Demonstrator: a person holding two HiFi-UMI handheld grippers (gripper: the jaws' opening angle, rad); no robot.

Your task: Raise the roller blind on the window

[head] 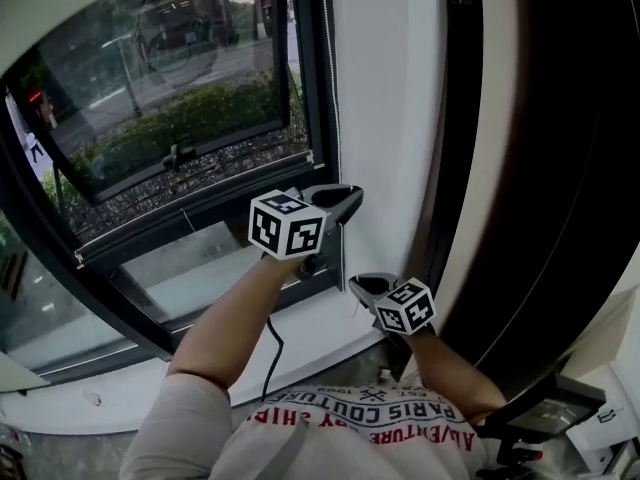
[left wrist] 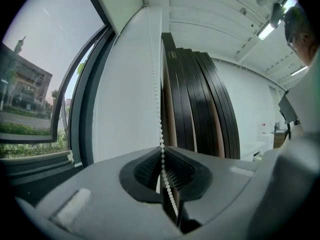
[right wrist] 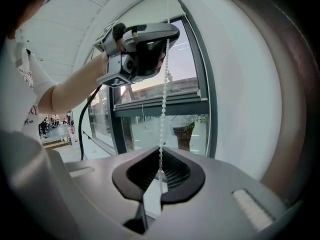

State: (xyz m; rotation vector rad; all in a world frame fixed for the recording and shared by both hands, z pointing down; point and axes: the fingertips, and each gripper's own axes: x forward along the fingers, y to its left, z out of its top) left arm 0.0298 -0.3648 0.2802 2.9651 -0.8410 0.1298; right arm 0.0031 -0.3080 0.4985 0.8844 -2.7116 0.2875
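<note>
Your right gripper [head: 360, 286], lower and nearest you, fingers [right wrist: 181, 172] pinching the blind's bead chain [right wrist: 164, 99]; your left gripper [head: 346, 200], just above, fingers pinched on the same chain, which hangs by the white wall [head: 385, 88] right of the window [head: 170, 98].

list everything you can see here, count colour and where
blind: one, pale, top of the window
window: one, dark frame, left of the wall
wall: one, white, between window and panels
panels: several, black, leaning right of the wall
sill: one, white, below the window
chain: one, white beads, hanging beside the wall
cable: one, black, trailing from the left tool
shirt: one, white with print, bottom of the head view
left tool: one, grey, shut on the chain, upper
right tool: one, grey, shut on the chain, lower
</note>
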